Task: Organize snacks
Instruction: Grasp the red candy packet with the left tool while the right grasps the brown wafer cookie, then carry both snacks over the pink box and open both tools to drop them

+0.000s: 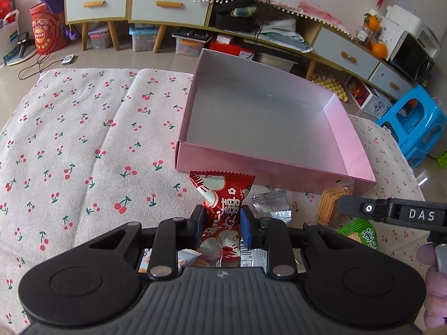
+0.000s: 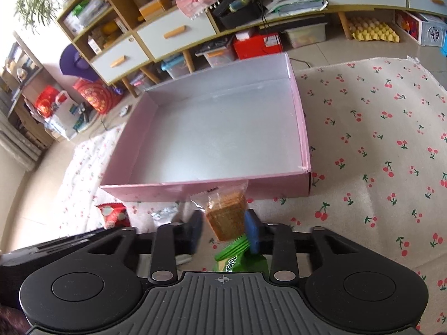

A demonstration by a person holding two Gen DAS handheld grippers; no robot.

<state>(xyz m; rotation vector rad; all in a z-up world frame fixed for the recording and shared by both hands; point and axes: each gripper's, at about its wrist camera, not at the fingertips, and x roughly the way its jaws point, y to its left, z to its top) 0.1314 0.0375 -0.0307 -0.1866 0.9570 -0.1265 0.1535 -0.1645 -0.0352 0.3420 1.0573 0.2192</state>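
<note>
A shallow rectangular pink box (image 1: 279, 164) of smooth card, silvery inside, lies open on a soft nubbly cloth printed with cherries (image 1: 83, 139); just before its near wall lie the snacks. The left gripper (image 1: 222, 222) has its jaws clamped on a glossy red crinkled packet (image 1: 220, 195), whose serrated end stands up between the blue pads; beside it rest a silver foil wrapper (image 1: 269, 203) and a green packet (image 1: 360, 234). The right gripper (image 2: 223, 230) has its jaws part open around a clear film bag of brown square crackers (image 2: 226, 215); the right pad touches the bag, the blurred left pad stands just beside it; whether the bag is pinched I cannot tell.
</note>
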